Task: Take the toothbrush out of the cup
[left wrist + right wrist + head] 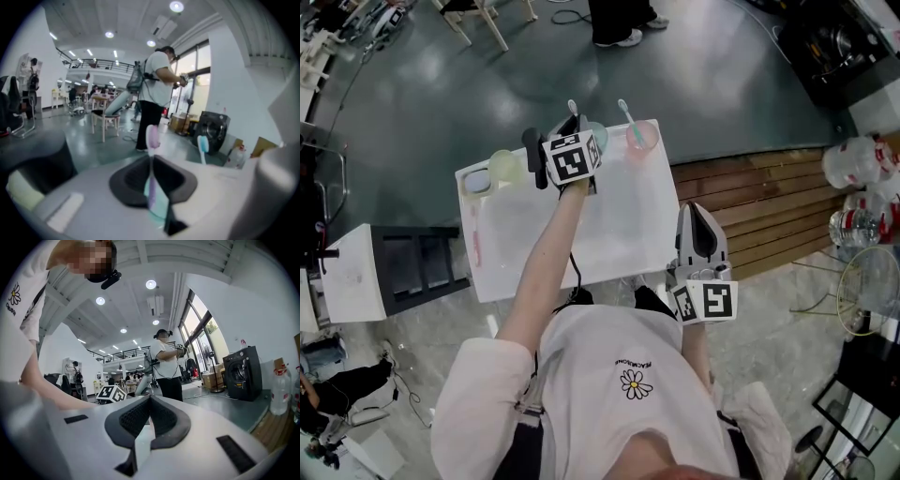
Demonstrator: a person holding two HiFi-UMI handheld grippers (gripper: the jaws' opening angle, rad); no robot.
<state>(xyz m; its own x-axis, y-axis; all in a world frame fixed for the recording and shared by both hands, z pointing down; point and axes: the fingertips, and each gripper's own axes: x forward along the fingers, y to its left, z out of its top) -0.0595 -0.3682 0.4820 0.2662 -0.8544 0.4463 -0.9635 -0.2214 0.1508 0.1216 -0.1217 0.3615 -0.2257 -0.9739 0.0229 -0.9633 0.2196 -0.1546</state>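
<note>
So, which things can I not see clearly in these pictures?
Teal cup: head view, mostly behind the left gripper; left gripper view, behind its jaws.
Purple toothbrush, lower end: hidden by those jaws, so whether it is in the cup is unclear.
Pink stick on the table: head view, too small to name.

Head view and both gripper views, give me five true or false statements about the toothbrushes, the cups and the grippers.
1. The left gripper is closed on the purple toothbrush. True.
2. The pink cup is empty. False: a blue toothbrush stands in it.
3. The right gripper holds a cup. False: its jaws are together with nothing between them.
4. The yellow-green cup stands on the white table. True.
5. The purple toothbrush lies flat on the table. False: it stands upright.
</note>
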